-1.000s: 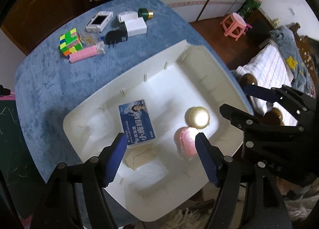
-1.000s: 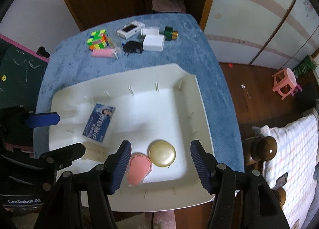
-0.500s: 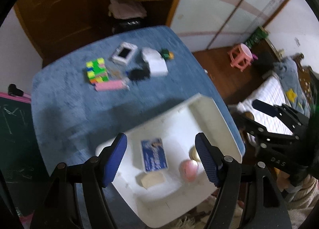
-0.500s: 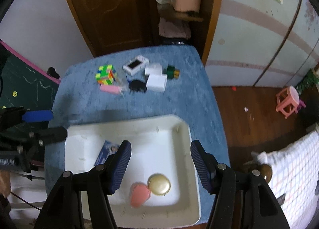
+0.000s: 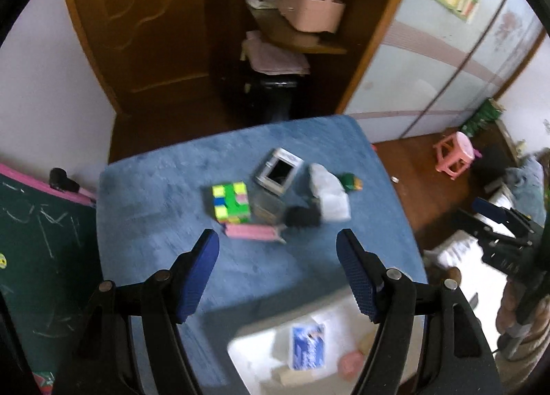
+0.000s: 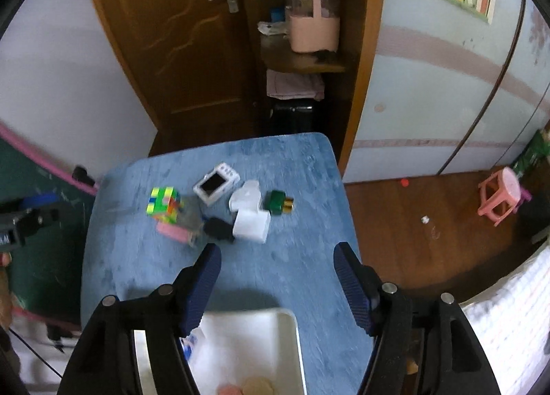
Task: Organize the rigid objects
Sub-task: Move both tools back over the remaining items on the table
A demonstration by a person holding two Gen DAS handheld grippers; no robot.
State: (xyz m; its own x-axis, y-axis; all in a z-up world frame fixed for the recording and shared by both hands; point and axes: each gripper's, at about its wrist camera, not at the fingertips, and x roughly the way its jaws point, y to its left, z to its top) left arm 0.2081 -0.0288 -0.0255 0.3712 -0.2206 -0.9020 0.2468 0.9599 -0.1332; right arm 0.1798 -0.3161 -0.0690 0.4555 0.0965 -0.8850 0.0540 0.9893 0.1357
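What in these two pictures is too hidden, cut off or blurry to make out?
- White plastic tray: right wrist view, cut off by the bottom edge and the right hand-held gripper.
- Blue printed card box: left wrist view, print blurred, unreadable.
- Small clear item beside the multicoloured puzzle cube: both views, motion blur hides what it is.
- Round gold case: right wrist view, cut by the bottom edge.

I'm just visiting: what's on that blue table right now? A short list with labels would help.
Surface: blue table
Container: white tray at the near edge
In tray: blue card, pink case
Still loose: colourful cube, small camera, white boxes, black plug, green bottle, pink bar
Left gripper: open, empty
Right gripper: open, empty
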